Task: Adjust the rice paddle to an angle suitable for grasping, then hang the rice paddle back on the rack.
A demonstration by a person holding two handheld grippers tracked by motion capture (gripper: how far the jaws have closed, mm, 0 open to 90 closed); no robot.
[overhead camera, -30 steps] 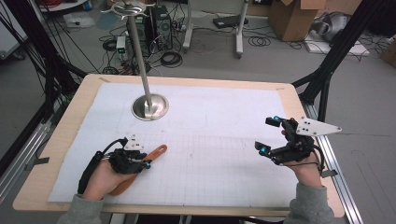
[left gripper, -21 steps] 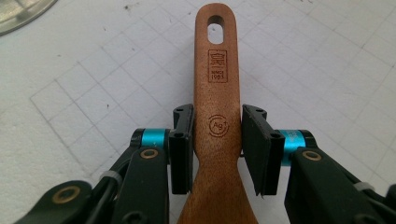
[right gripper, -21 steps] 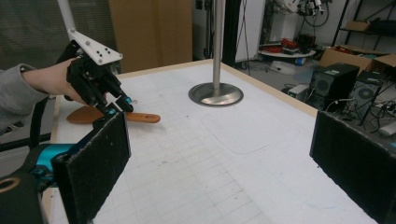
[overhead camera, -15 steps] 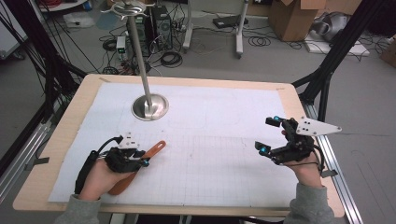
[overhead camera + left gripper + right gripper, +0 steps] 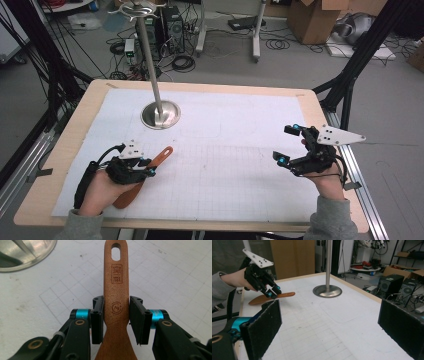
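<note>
A wooden spatula (image 5: 116, 315) lies flat at the counter's (image 5: 240, 90) near left, the left tongs (image 5: 148, 168) clamped on its handle neck; the right tongs (image 5: 288, 144) wait released, near right. A clean lift likely means keeping the squeeze even and rising level, clear of the metal stand (image 5: 160, 114).

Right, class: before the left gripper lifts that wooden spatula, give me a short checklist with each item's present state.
1. Left gripper straddles the wooden spatula at its neck: ok.
2. Fingers pressed firmly on both edges: cannot tell; they look to be touching.
3. Spatula centred between the fingers: ok.
4. Metal stand apart from the spatula: ok.
5. Right gripper open, away from the spatula: ok.
6. Spatula blade lifted off the white mat: not ok.
</note>
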